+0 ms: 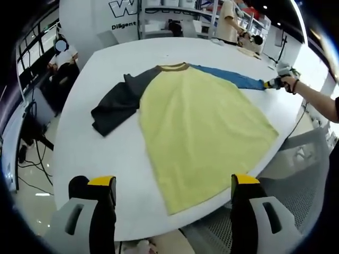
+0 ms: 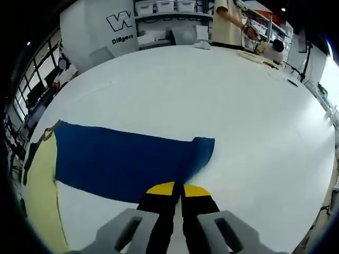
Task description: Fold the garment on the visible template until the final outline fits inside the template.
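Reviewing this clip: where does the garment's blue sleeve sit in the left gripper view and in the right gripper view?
Left gripper view: the blue sleeve runs from the collar toward the upper right, its cuff end at the right gripper.
Right gripper view: the blue sleeve lies across the lower middle, its lower edge under the closed jaws of the right gripper.
Shared landmark: the yellow shirt body on the white table.

— What lies on the white table?
— One blue sleeve, flat, joined to a yellow shirt body at left.
— The right gripper?
— Yellow-tipped jaws pressed together at the sleeve's near edge.
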